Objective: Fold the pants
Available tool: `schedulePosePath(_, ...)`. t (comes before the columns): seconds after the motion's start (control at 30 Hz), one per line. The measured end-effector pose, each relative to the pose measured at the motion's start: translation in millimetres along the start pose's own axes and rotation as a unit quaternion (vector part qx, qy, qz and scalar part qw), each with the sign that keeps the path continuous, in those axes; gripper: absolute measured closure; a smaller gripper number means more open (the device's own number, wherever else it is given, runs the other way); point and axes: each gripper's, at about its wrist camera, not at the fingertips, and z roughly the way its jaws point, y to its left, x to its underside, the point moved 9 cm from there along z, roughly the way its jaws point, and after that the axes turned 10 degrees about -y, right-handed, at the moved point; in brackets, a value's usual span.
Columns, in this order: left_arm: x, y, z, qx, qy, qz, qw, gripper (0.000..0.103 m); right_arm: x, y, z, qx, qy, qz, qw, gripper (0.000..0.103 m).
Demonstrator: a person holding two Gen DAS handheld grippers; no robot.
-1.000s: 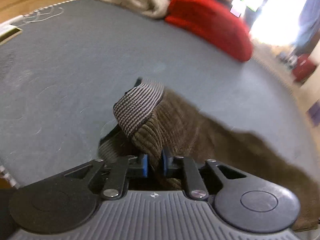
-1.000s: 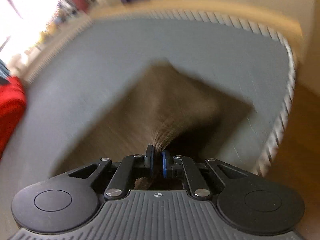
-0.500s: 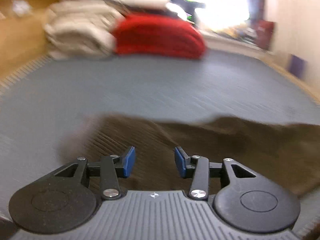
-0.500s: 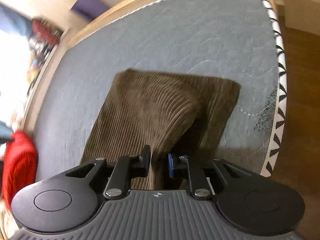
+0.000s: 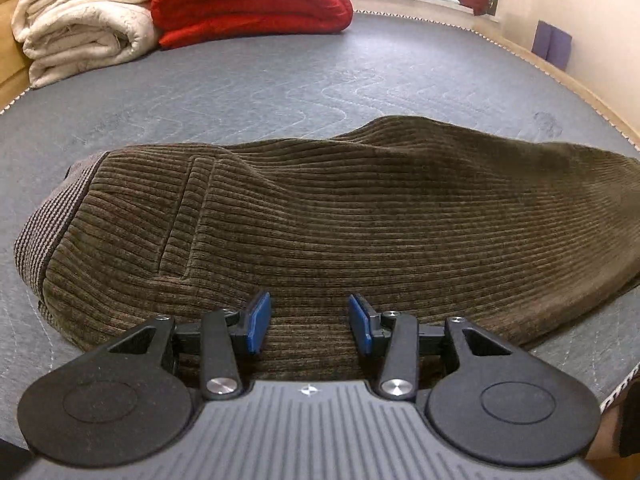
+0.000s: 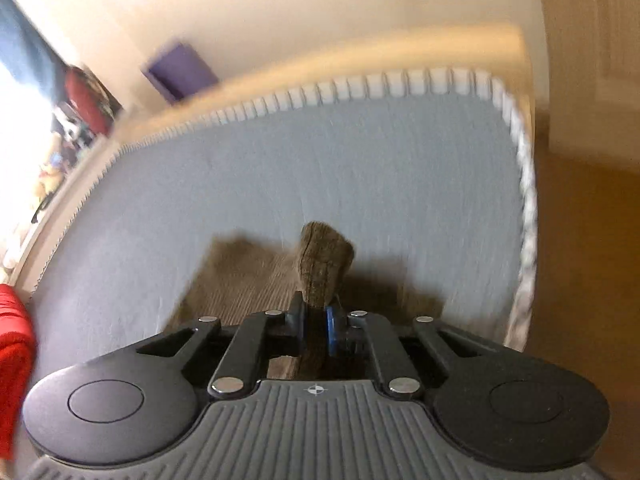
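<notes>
Left gripper (image 5: 308, 322) has let go since a second ago, fingers now spread over the brown corduroy pants (image 5: 340, 216) lying near the mattress (image 5: 280, 80) front edge. Right gripper (image 6: 316, 326) still pinches a fabric fold (image 6: 322, 268), lifted higher now.

I'm holding the left gripper (image 5: 308, 323) low and roughly level, pointing forward, fingers (image 5: 257, 322) spread wide apart with nothing between the blue pads. I'm keeping the right gripper (image 6: 317, 322) tipped forward and down, its fingers (image 6: 297, 322) pinched nearly together, clamping a fold of the pants (image 6: 324, 264) that is sticking up past the tips. The right wrist view is motion-blurred, the left one is sharp.
</notes>
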Motion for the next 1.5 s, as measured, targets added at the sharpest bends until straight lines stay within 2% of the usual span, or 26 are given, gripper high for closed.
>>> schedulePosePath(0.07, 0.2, -1.3, 0.9, 0.010, 0.000, 0.000, 1.0000, 0.055, -1.2, -9.0, -5.3, 0.053, -0.017, -0.029, 0.998, 0.094)
schedulePosePath(0.13, 1.4, -1.3, -0.6, 0.009, 0.000, 0.008, 0.9999, 0.055, 14.8, -36.1, 4.7, 0.125, 0.029, -0.025, 0.991, 0.093)
schedulePosePath(0.17, 0.8, -1.1, -1.9, 0.010, -0.002, 0.007, 0.9999, 0.055, 23.3, -46.5, 9.3, 0.141, 0.052, -0.009, 0.989, 0.091)
schedulePosePath(0.23, -5.3, 2.3, -7.9, 0.007, -0.019, 0.000, 0.9998, 0.055, 31.5, -57.0, 14.4, 0.143, 0.080, 0.022, 0.986, 0.087)
schedulePosePath(0.3, -15.5, 7.4, -15.3, -0.004, -0.048, -0.009, 0.9988, 0.055, 23.3, -53.3, 10.1, 0.133, 0.058, 0.008, 0.989, 0.083)
schedulePosePath(0.37, -24.7, 17.2, -21.9, -0.019, -0.068, -0.026, 0.9971, 0.055, 16.4, -46.7, 4.8, 0.115, 0.041, -0.007, 0.992, 0.073)
schedulePosePath(0.43, -22.5, 30.1, -19.3, -0.048, -0.057, -0.037, 0.9966, 0.055, 14.9, -45.3, 3.6, 0.104, 0.040, -0.015, 0.994, 0.068)
schedulePosePath(0.47, -13.5, 38.9, -12.2, -0.073, -0.026, -0.037, 0.9963, 0.055, 16.8, -46.0, 3.1, 0.101, 0.046, -0.012, 0.994, 0.067)
schedulePosePath(0.5, -4.8, 44.1, -6.0, -0.083, -0.001, -0.037, 0.9959, 0.055, 21.0, -49.2, 4.7, 0.101, 0.057, -0.006, 0.993, 0.067)
schedulePosePath(0.57, -3.8, 42.3, -7.3, -0.087, 0.000, -0.020, 0.9960, 0.053, 24.3, -58.2, 5.6, 0.126, 0.072, -0.006, 0.989, 0.067)
schedulePosePath(0.63, -10.5, 33.7, -13.0, -0.086, -0.014, -0.003, 0.9962, 0.053, 15.2, -68.8, -7.1, 0.182, 0.043, -0.016, 0.982, 0.066)
schedulePosePath(0.67, -13.9, 28.4, -16.3, -0.076, -0.026, -0.001, 0.9968, 0.053, 10.1, -67.7, -13.3, 0.186, 0.025, -0.011, 0.982, 0.066)
schedulePosePath(0.73, -18.2, 19.4, -20.9, -0.057, -0.046, 0.002, 0.9973, 0.053, 0.9, -50.4, -21.4, 0.158, -0.003, -0.023, 0.987, 0.066)
schedulePosePath(0.83, -15.2, 8.1, -19.6, -0.024, -0.048, 0.000, 0.9985, 0.052, -2.2, -0.8, -27.1, 0.066, -0.033, -0.070, 0.995, 0.066)
schedulePosePath(0.87, -12.7, 5.2, -13.3, -0.017, -0.034, -0.003, 0.9993, 0.049, 3.2, 20.3, -25.8, 0.022, -0.027, -0.085, 0.996, 0.066)
schedulePosePath(0.9, -1.1, 1.8, -2.4, -0.006, 0.002, -0.007, 1.0000, 0.041, 12.9, 40.8, -22.5, -0.022, -0.009, -0.095, 0.995, 0.066)
schedulePosePath(0.93, 9.7, -2.0, 4.1, 0.004, 0.025, 0.001, 0.9997, 0.037, 21.2, 55.2, -19.0, -0.049, 0.009, -0.100, 0.994, 0.066)
schedulePosePath(0.97, 10.5, -8.8, 3.9, 0.006, 0.013, 0.036, 0.9992, 0.033, 33.9, 71.3, -13.4, -0.079, 0.037, -0.101, 0.991, 0.066)
schedulePosePath(1.0, 11.7, -14.4, 4.6, 0.000, 0.012, 0.064, 0.9979, 0.033, 46.6, 84.9, -6.8, -0.101, 0.066, -0.099, 0.988, 0.066)
schedulePosePath(1.03, 12.1, -17.1, 4.7, -0.006, 0.010, 0.073, 0.9972, 0.033, 57.7, 95.4, 0.0, -0.113, 0.090, -0.094, 0.985, 0.066)
schedulePosePath(1.1, 12.4, -16.3, 5.3, -0.006, 0.008, 0.065, 0.9979, 0.032, 71.7, 111.2, 12.4, -0.121, 0.116, -0.085, 0.982, 0.066)
schedulePosePath(1.2, 13.0, -13.5, 6.8, -0.002, 0.006, 0.057, 0.9983, 0.032, 80.3, 129.0, 32.3, -0.121, 0.129, -0.078, 0.981, 0.066)
schedulePosePath(1.4, 17.1, -15.4, 2.9, -0.005, 0.001, 0.060, 0.9982, 0.032, 102.5, 136.2, 83.5, -0.060, 0.156, -0.073, 0.983, 0.066)
schedulePosePath(1.5, 16.9, -14.4, 1.2, -0.006, -0.002, 0.059, 0.9982, 0.030, 105.7, 145.0, 97.5, -0.046, 0.150, -0.104, 0.982, 0.066)
